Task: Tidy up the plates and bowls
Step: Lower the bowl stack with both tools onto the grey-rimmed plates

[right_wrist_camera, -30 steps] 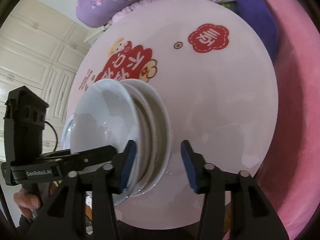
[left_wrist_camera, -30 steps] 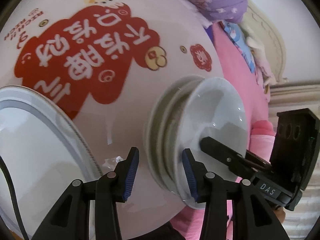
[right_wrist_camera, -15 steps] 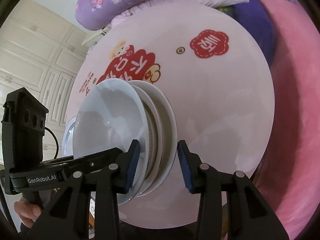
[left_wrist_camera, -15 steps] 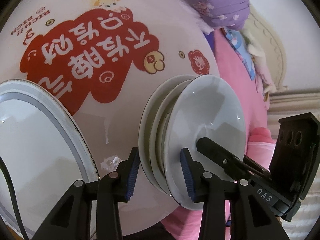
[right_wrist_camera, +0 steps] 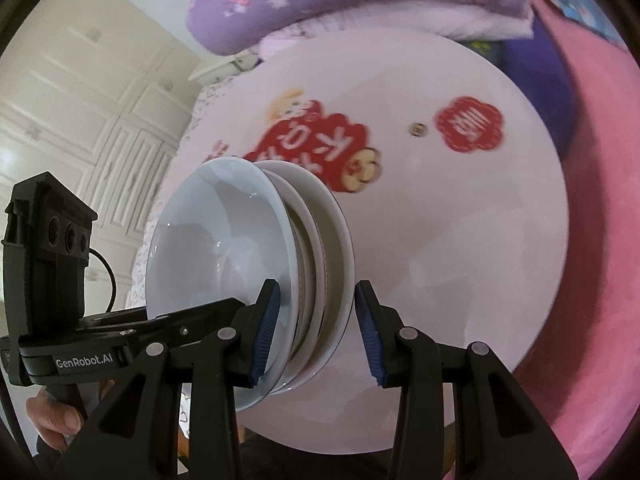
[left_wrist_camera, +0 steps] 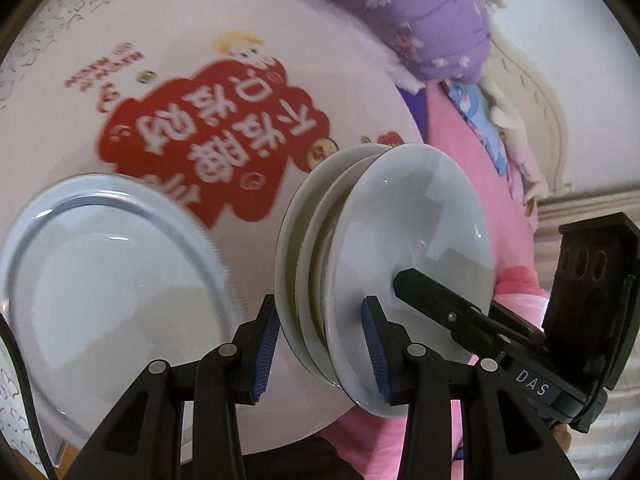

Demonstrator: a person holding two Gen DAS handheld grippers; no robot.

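Observation:
A stack of white shallow bowls (left_wrist_camera: 412,220) hangs above the round pink table (left_wrist_camera: 80,120), held at opposite rims by both grippers. My left gripper (left_wrist_camera: 320,344) is shut on the stack's near rim, one blue pad under the lowest dish and one inside the top bowl. In the right wrist view the same stack (right_wrist_camera: 216,248) sits between the pads of my right gripper (right_wrist_camera: 316,332), which is shut on it too. The other gripper's black finger (left_wrist_camera: 440,304) reaches into the top bowl. A large white plate (left_wrist_camera: 112,272) lies on the table to the left.
The table (right_wrist_camera: 460,240) carries red cartoon prints. Pink bedding (right_wrist_camera: 592,240) and a purple flowered pillow (right_wrist_camera: 360,0) lie beyond it. A cream wardrobe (right_wrist_camera: 80,100) stands at the left. A person's hand (right_wrist_camera: 52,416) grips the left tool's handle.
Both grippers have risen with the stack of bowls between them, and the table looks smaller and farther. More of the large plate shows at the left.

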